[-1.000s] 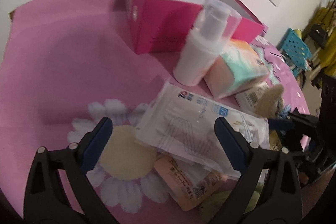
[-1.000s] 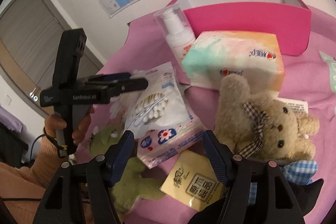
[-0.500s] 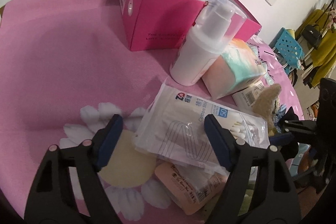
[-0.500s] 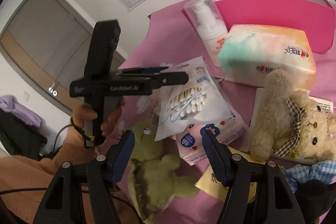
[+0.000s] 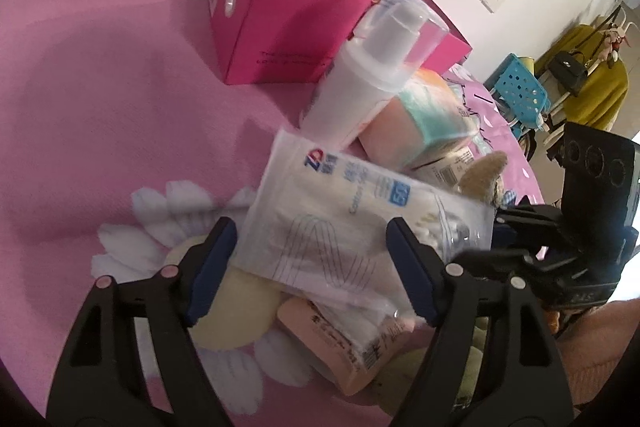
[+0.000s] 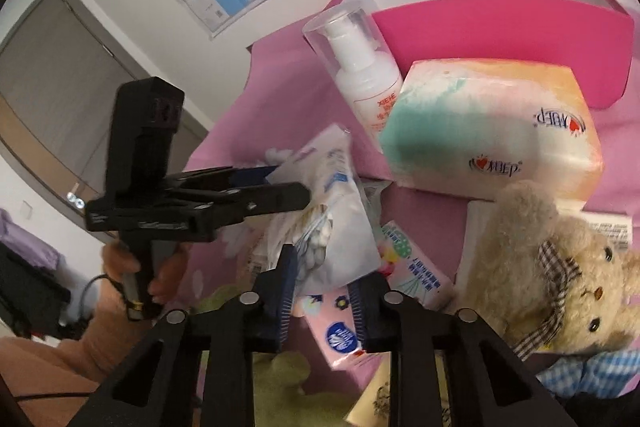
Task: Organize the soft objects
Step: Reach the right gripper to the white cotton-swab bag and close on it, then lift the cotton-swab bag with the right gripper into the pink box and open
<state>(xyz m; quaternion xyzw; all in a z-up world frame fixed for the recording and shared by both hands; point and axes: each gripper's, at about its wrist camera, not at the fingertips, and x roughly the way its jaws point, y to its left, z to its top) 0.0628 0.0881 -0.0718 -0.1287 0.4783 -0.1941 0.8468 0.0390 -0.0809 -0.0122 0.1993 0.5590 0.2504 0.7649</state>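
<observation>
Since a second ago the right gripper (image 6: 322,297) has narrowed its fingers and moved in on the swab bag (image 6: 328,223), and the left gripper (image 5: 310,271) has come closer to the same bag, its fingers now less wide apart. In the right view the bag's lower edge sits between the right fingers (image 6: 286,291), which are close together around it; whether the pads actually press it I cannot tell. In the left view the bag (image 5: 344,223) lies tilted between the spread, open fingers (image 5: 212,263), with gaps either side, and it rests on a pink tissue pack (image 5: 348,347). The right gripper (image 5: 520,227) shows at the bag's far corner. Just behind the bag a pump bottle (image 5: 360,83) stands upright against a wrapped tissue block (image 5: 420,123), and a magenta box (image 5: 288,27) sits beyond them. The teddy bear (image 6: 552,267) lies to the right of the bag, touching the tissue block (image 6: 496,123). A green plush (image 6: 280,379) lies under the right gripper. Everything rests on a pink cloth (image 5: 100,107) with a daisy print (image 5: 168,235).
</observation>
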